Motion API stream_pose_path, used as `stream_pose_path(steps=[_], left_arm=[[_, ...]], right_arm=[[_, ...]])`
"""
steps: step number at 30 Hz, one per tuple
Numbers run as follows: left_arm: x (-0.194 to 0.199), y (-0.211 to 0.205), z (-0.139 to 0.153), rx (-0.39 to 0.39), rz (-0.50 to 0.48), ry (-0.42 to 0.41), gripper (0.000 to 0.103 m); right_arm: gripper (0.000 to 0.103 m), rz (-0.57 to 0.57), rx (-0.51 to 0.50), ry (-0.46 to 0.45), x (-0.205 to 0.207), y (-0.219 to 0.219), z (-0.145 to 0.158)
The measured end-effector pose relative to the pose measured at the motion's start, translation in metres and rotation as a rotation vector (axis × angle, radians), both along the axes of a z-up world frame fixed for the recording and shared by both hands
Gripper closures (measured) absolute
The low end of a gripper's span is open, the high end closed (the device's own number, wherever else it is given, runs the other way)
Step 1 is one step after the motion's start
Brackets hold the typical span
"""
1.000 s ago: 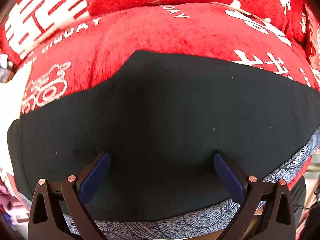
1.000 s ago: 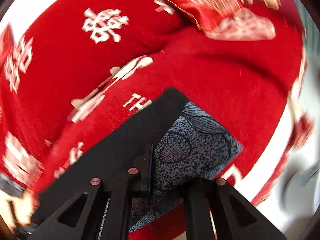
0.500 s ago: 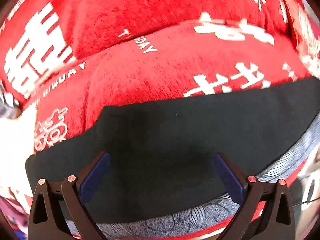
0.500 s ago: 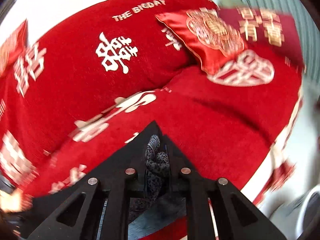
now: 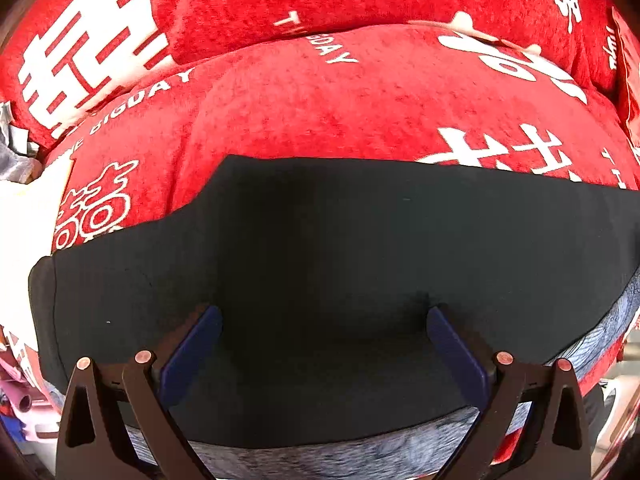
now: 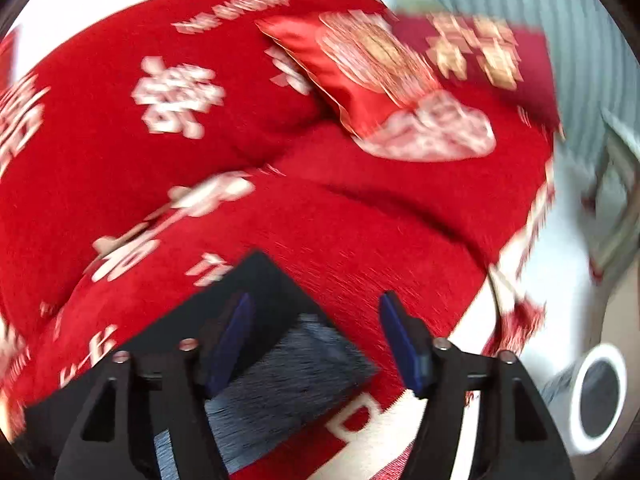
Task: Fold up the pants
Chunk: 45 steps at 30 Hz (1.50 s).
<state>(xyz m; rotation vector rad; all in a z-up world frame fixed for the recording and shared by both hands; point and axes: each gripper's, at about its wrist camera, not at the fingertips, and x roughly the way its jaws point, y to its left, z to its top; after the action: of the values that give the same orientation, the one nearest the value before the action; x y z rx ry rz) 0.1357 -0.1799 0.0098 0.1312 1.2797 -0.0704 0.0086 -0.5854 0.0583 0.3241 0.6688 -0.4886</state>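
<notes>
We see the black pants (image 5: 320, 272) lying flat on the red sofa cover (image 5: 320, 100) — beneath our spread left hand-held gripper (image 5: 324, 344); our right hand-held gripper (image 6: 316, 332) gapes over their corner, gripping nothing.

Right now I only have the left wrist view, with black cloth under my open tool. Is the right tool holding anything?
Observer: No. The right tool is open, jaws wide apart, gripping nothing.
Operator: What lies under it?
Observer: A corner of the pants, black side up, with a grey patterned layer showing beneath it, lying on the red blanket.
Operator: Anything ahead of it?
Observer: A shiny red cushion at the back of the blanket, apart from the pants.
</notes>
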Motion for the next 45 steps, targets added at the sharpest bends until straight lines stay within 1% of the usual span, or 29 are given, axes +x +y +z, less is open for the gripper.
stream_pose_path(steps=[1, 2, 3, 5, 7, 8, 10, 12, 13, 14, 16, 17, 19, 21, 23, 25, 26, 28, 30, 31, 32, 34, 36, 38, 39, 41, 42, 43, 45], left_arm=[[0.0, -0.009, -0.002, 0.006, -0.016, 0.008, 0.0], [-0.001, -0.017, -0.004, 0.014, -0.031, 0.007, 0.0], [-0.003, -0.025, -0.003, 0.032, -0.043, -0.01, 0.0], [-0.003, -0.035, -0.002, 0.07, -0.065, -0.041, 0.0], [0.001, -0.03, -0.002, 0.057, -0.074, -0.034, 0.0], [0.004, -0.023, -0.003, 0.048, -0.058, -0.024, 0.0], [0.011, -0.004, -0.005, 0.018, -0.002, 0.0, 0.0], [0.016, 0.017, -0.007, -0.022, 0.066, 0.024, 0.0], [0.021, 0.029, -0.008, -0.034, 0.099, 0.028, 0.0], [0.025, 0.038, -0.011, -0.046, 0.118, 0.033, 0.0], [0.031, 0.051, -0.016, -0.105, 0.168, 0.065, 0.0], [0.033, 0.052, -0.016, -0.11, 0.183, 0.07, 0.0], [0.034, 0.047, -0.013, -0.081, 0.194, 0.055, 0.0], [0.035, 0.037, -0.006, -0.074, 0.188, 0.023, 0.0], [0.041, 0.022, -0.003, -0.081, 0.159, 0.008, 0.0], [0.045, 0.007, -0.006, -0.048, 0.136, 0.012, 0.0], [0.051, -0.001, -0.011, -0.021, 0.117, 0.017, 0.0], [0.053, -0.004, -0.013, -0.009, 0.094, 0.001, 0.0], [0.055, 0.003, -0.014, -0.02, 0.081, 0.006, 0.0], [0.056, 0.011, -0.015, -0.019, 0.085, 0.005, 0.0], [0.057, 0.022, -0.016, -0.019, 0.098, 0.004, 0.0], [0.06, 0.042, -0.019, -0.049, 0.136, 0.024, 0.0], [0.061, 0.063, -0.02, -0.101, 0.19, 0.053, 0.0], [0.049, 0.08, -0.016, -0.079, 0.225, 0.033, 0.0], [0.04, 0.083, -0.014, -0.072, 0.225, 0.02, 0.0], [0.019, 0.08, -0.011, -0.09, 0.19, 0.012, 0.0], [0.004, 0.072, -0.008, -0.107, 0.139, 0.011, 0.0], [-0.007, 0.064, -0.005, -0.109, 0.094, 0.003, 0.0], [-0.033, 0.048, 0.004, -0.082, 0.002, -0.037, 0.0]], right_arm=[[0.024, 0.067, -0.029, 0.01, 0.008, 0.024, 0.006], [0.022, 0.169, -0.051, 0.032, 0.02, 0.052, 0.009], [0.022, 0.292, -0.064, 0.069, 0.034, 0.085, 0.008], [0.023, 0.456, -0.073, 0.136, 0.056, 0.133, 0.0], [0.023, 0.554, -0.115, 0.21, 0.074, 0.169, -0.013], [0.023, 0.583, -0.133, 0.255, 0.084, 0.182, -0.023], [0.024, 0.568, -0.12, 0.312, 0.101, 0.181, -0.042], [0.021, 0.491, -0.068, 0.308, 0.111, 0.152, -0.051], [0.019, 0.443, -0.027, 0.294, 0.114, 0.133, -0.051], [0.017, 0.398, -0.015, 0.29, 0.116, 0.119, -0.05], [0.017, 0.325, -0.037, 0.312, 0.122, 0.099, -0.049], [0.017, 0.297, -0.05, 0.335, 0.126, 0.092, -0.049], [0.016, 0.283, -0.037, 0.343, 0.128, 0.091, -0.041], [0.016, 0.315, -0.079, 0.305, 0.123, 0.111, -0.028], [0.016, 0.42, -0.116, 0.271, 0.121, 0.146, -0.021], [0.016, 0.522, -0.137, 0.298, 0.129, 0.181, -0.028], [0.016, 0.547, -0.141, 0.317, 0.133, 0.19, -0.034], [0.016, 0.556, -0.144, 0.365, 0.142, 0.197, -0.049], [0.011, 0.509, -0.059, 0.333, 0.147, 0.177, -0.053], [0.011, 0.455, -0.041, 0.334, 0.149, 0.161, -0.055], [0.011, 0.373, -0.052, 0.353, 0.152, 0.14, -0.056], [0.011, 0.295, -0.052, 0.379, 0.154, 0.109, -0.058], [0.011, 0.269, -0.052, 0.383, 0.15, 0.093, -0.057], [0.011, 0.23, -0.115, 0.372, 0.135, 0.088, -0.041], [0.011, 0.251, -0.147, 0.343, 0.123, 0.095, -0.031], [0.011, 0.339, -0.148, 0.297, 0.099, 0.118, -0.021], [0.011, 0.394, -0.131, 0.291, 0.089, 0.132, -0.019], [0.011, 0.493, -0.087, 0.292, 0.073, 0.156, -0.019], [0.01, 0.607, -0.044, 0.301, 0.054, 0.185, -0.02]])
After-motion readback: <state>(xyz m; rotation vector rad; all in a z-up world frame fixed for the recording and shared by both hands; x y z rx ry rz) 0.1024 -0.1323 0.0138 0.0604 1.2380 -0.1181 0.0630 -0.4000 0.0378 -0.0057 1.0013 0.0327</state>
